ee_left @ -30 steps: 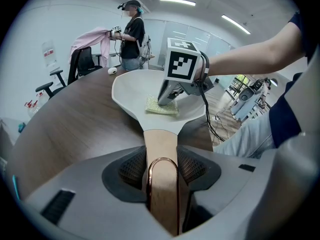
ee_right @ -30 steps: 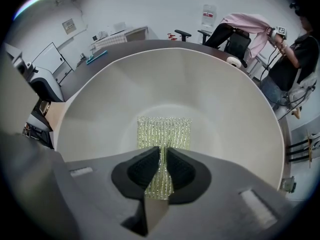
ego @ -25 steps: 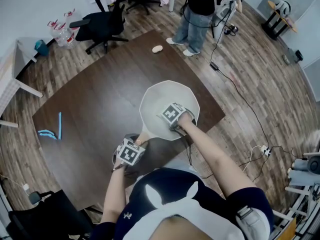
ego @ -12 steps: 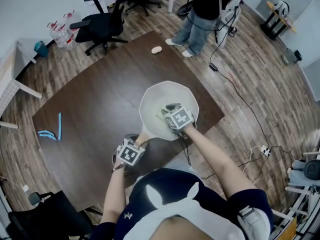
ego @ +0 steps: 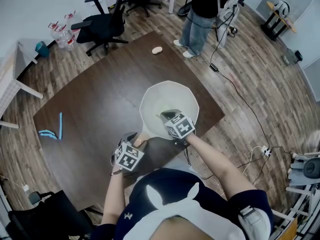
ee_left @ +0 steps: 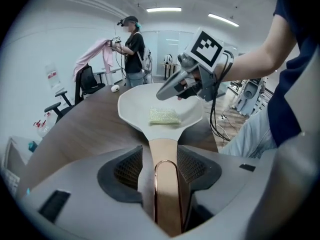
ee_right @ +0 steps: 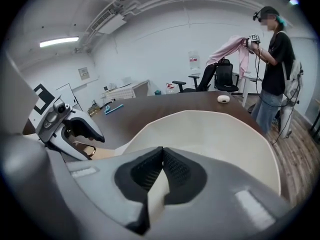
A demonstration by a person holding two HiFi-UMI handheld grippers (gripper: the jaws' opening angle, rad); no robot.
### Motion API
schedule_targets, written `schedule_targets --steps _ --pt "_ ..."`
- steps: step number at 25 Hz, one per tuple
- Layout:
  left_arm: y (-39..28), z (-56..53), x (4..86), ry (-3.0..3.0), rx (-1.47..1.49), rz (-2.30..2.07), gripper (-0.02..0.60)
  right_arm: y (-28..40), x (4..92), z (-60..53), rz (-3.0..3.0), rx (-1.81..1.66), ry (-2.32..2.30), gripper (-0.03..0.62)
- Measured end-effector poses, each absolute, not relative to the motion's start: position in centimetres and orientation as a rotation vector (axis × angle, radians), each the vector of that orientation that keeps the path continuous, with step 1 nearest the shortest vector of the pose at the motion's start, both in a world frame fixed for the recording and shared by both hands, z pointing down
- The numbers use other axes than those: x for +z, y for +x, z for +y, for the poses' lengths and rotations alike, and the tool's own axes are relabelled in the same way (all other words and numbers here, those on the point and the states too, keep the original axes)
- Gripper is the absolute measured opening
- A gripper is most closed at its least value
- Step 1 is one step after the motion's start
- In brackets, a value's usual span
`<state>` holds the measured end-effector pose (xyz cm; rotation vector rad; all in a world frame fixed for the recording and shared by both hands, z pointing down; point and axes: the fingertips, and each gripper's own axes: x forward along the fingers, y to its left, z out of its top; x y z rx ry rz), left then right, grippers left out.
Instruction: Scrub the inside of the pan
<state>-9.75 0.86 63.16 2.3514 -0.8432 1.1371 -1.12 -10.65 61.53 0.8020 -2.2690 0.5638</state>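
While the head view looks down, the left tool (ego: pixel 134 143) clamps the handle (ego: pixel 144 134) of the white pan (ego: pixel 165 96) on the brown counter (ego: pixel 95 114). The right tool (ego: pixel 168 115) hovers over the pan's inside. Left gripper view: pads grip the handle; yellow-green sponge (ee_left: pixel 164 115) lies loose in the pan. Right gripper view: jaws have just been closing, now pressed together, nothing between them, above the pan.
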Motion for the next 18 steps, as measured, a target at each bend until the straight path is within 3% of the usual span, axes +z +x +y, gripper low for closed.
schedule_targets --steps 9,11,13,18 --pt "-10.3 -2.8 55.6 2.436 0.861 -1.106 0.185 -3.5 58.6 -7.9 -2.421 0.580 0.729 0.000" --pt "-10.0 -3.1 54.5 2.453 0.816 -1.141 0.070 -4.2 57.5 -7.2 -2.465 0.570 0.719 0.000" --pt "-9.4 -3.1 53.7 2.465 0.782 -1.154 0.005 -4.8 55.9 -6.6 -2.518 0.558 0.718 0.000" --pt "-7.6 -2.7 52.1 2.481 0.683 -1.150 0.005 -5.6 52.2 -4.6 -2.628 0.541 0.730 0.000"
